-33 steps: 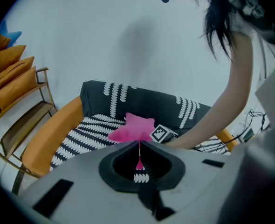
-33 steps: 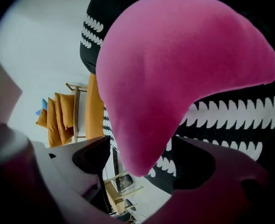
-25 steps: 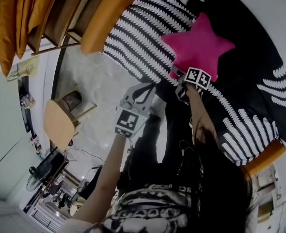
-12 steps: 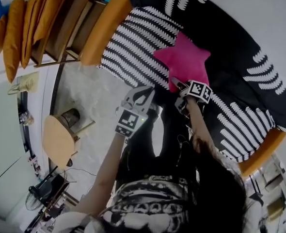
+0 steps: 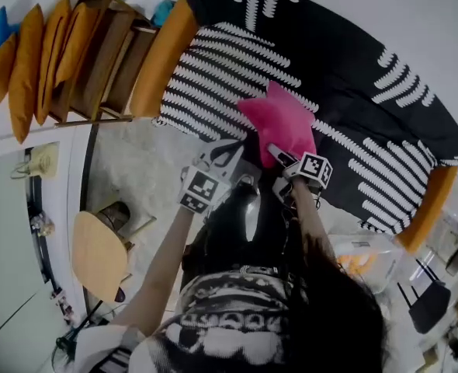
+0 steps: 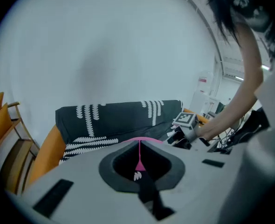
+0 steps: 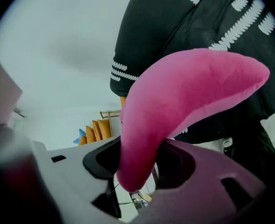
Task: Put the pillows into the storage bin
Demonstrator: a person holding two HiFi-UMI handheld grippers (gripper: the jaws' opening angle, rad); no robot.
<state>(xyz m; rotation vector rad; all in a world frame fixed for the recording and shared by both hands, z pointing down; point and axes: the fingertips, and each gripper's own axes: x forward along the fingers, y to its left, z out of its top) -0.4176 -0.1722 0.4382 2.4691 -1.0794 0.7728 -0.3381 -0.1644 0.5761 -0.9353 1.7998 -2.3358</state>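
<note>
One soft, light pillow (image 5: pixel 282 119) hangs by its tip from the right gripper (image 5: pixel 275 152), whose jaws have just been closing on it. Left gripper (image 5: pixel 229 151) seems clenched, empty.

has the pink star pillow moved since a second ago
Yes. The pink star pillow has come away from the middle of the striped sofa cover toward its front edge, nearer the person.

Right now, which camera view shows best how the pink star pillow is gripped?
The right gripper view: the pink star pillow fills it, one tip pinched in the right gripper, whose jaws have just been closing. The head view shows the whole star, small, over the sofa. The left gripper view shows only a pink sliver.
</note>
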